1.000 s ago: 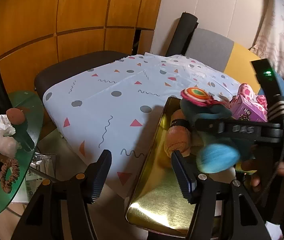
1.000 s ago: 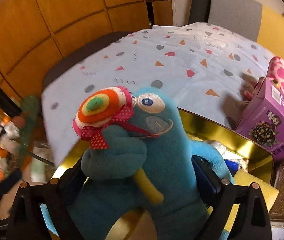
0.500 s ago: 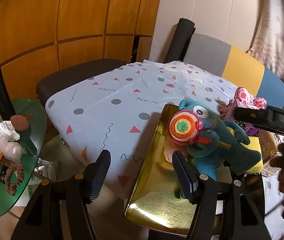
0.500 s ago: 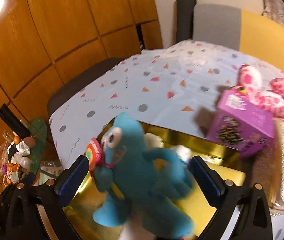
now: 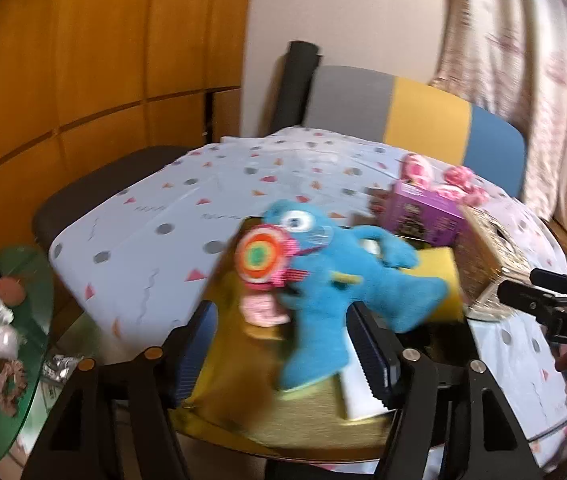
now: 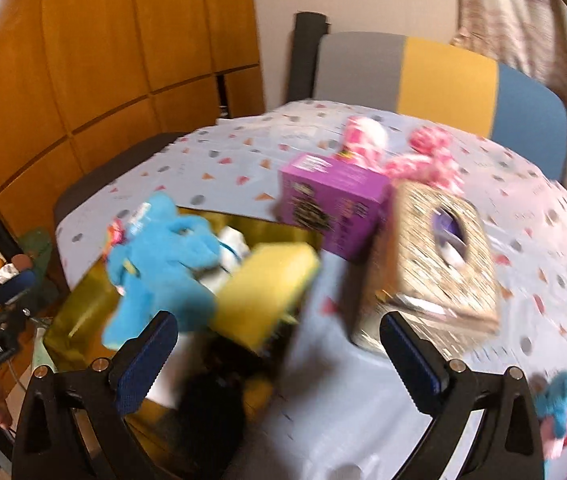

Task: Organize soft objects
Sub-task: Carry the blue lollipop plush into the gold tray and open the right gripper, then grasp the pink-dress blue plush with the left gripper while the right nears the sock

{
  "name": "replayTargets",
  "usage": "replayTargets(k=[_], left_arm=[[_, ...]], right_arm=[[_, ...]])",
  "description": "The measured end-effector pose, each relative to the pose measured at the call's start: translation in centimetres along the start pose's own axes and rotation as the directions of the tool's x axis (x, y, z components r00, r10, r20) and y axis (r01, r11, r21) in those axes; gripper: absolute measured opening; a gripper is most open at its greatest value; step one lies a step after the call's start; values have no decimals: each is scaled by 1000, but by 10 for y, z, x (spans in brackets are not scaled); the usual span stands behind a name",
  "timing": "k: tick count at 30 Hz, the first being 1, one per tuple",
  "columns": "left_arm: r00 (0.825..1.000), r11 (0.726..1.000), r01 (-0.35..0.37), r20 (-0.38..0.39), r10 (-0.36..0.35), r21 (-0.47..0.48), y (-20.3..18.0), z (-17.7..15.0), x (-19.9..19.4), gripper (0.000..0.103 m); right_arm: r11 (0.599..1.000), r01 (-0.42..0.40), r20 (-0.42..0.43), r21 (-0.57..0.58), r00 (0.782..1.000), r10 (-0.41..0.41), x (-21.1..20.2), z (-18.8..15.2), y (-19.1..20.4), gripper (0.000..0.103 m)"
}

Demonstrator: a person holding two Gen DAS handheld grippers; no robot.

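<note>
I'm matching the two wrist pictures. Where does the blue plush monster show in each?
Left wrist: blue plush monster at centre, lying in the gold tray, lollipop side facing the camera.
Right wrist: blue plush monster at left of centre, in the same gold tray.
Shared landmark: purple box just beyond the tray.

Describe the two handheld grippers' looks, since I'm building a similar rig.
Both are black, with triangular cut-outs in the finger arms and brass-coloured screws at the joints. The left gripper and right gripper carry ribbed blue pads on their fingertips. White lettering marks each body where the other camera sees it from the side. No cable or sleeve is clearly visible.
</note>
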State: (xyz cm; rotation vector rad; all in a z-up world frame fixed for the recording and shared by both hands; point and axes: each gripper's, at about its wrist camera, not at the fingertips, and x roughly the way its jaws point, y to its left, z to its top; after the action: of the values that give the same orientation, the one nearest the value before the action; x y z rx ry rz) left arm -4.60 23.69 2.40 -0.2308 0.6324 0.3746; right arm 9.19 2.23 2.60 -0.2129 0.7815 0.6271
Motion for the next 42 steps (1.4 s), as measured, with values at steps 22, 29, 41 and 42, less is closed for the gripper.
replayTargets(k=[22,29,41,42], left_arm=[[974,935,226,-50,-221,274,-127,-3,-6,69],[955,890,296,-81,-285,348,-165,-5,-4,69],[878,766,478,-261,-402,430,-259,-25,23,68],[870,760,492,-278,-408,425,-266,-27,26,68]], right_arm=[[954,237,-23,183,971,-236,-61,-64,-119,103],[913,313,-25,262,948,-317,-92,-76,-161,103],[716,459,-18,526,848,-530,-181,-112,-253,103],[694,461,-25,553,842,-539,-187,-117,-262,103]])
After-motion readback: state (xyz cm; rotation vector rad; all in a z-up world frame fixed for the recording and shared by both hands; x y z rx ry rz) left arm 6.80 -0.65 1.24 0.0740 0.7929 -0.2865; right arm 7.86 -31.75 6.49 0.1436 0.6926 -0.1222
